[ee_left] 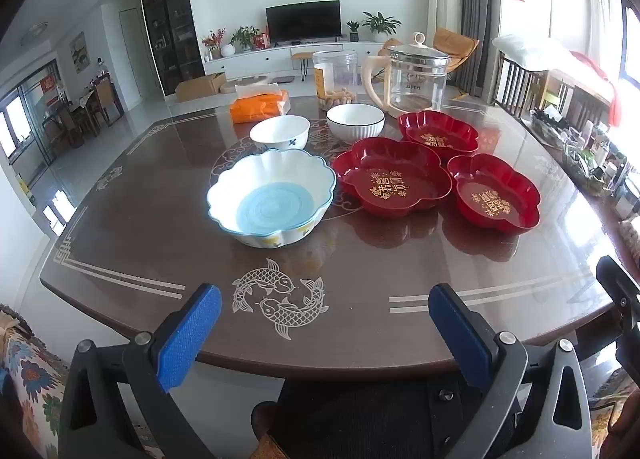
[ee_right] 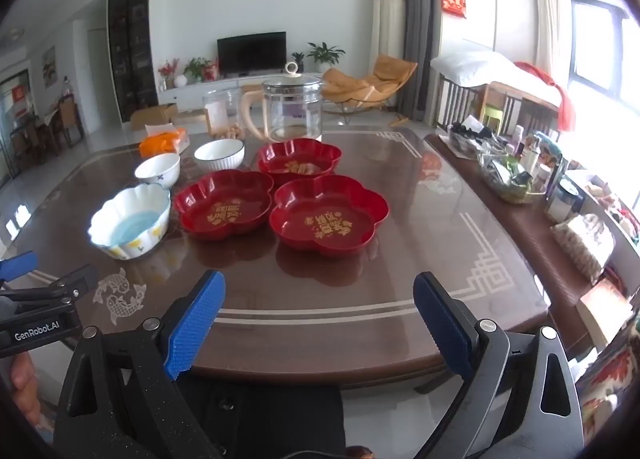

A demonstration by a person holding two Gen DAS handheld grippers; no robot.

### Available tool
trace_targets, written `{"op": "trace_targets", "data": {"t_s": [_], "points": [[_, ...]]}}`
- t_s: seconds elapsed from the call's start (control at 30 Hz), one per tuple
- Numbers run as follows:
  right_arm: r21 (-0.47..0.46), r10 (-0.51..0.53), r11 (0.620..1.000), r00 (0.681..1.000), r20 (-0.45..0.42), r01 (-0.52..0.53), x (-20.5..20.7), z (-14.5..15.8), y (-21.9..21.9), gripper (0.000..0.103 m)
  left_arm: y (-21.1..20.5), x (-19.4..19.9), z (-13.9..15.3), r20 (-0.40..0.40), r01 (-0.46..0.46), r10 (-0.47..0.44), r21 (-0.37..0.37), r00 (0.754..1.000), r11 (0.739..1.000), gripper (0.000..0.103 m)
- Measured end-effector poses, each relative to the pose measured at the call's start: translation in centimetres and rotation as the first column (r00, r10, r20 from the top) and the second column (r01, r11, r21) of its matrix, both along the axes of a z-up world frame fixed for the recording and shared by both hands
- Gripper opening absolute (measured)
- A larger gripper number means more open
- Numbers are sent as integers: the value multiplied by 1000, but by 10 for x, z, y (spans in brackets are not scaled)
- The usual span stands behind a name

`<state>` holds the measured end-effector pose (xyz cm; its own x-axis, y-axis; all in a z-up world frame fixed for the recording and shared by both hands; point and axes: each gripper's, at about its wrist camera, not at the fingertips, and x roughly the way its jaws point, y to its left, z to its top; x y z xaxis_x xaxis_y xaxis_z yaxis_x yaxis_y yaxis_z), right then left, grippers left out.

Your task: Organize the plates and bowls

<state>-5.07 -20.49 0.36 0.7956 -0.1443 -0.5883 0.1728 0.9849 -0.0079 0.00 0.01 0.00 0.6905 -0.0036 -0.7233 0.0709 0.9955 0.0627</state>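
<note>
Presently on the brown glossy table (ee_left: 160, 259), catalogued from the near edge outward.

Left gripper (ee_left: 325, 315): held over the near edge, jaws spread wide, blue pads well apart, nothing between them. Right gripper (ee_right: 319, 311): likewise over the near edge, jaws fully apart and empty; its black body shows at the right margin of the left wrist view.

Scalloped white bowl (ee_left: 271, 197) with a pale blue floor and yellow marks outside: upright, left of the table's middle, nearest of the bowls to the near edge.

Small white bowl (ee_left: 280, 132) with a blue mark: upright, behind the scalloped one, toward the far edge. Ribbed white bowl (ee_left: 355, 121) with a dark rim: upright, just beside it on the right.

Three red flower-shaped plates with gold characters: the middle red plate (ee_left: 394, 183) sits at the table's centre, just beside the scalloped bowl; the near red plate (ee_left: 494, 195) lies to its right, the rims close or touching; the far red plate (ee_left: 438, 133) lies behind both, toward the far edge.

Glass kettle (ee_left: 416, 79) with a cream handle and lid: upright by the far edge. Clear jar (ee_left: 335, 77): to its left. Orange tissue pack (ee_left: 260, 105): by the far edge, left of the jar.
</note>
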Motion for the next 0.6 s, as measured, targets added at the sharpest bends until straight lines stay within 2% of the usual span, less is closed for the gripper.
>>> {"op": "trace_targets", "data": {"t_s": [0.2, 0.4, 0.53, 0.6], "points": [[-1, 4, 1000, 1000, 0, -4, -2, 0, 0, 96, -3, 0, -1, 0, -4, 4, 9, 1000, 1000, 103], [0, 10, 1000, 1000, 3, -10, -4, 9, -5, 96, -4, -6, -1, -14, 5, -5, -15, 1000, 1000, 103], [-1, -2, 1000, 1000, 16, 2, -5, 5, 1, 97, -13, -17, -4, 8, 21, -21, 34, 1000, 999, 103], [-2, 4, 1000, 1000, 13, -4, -5, 4, 1, 96, -14, -18, -3, 11, 21, -21, 34, 1000, 999, 103]]}}
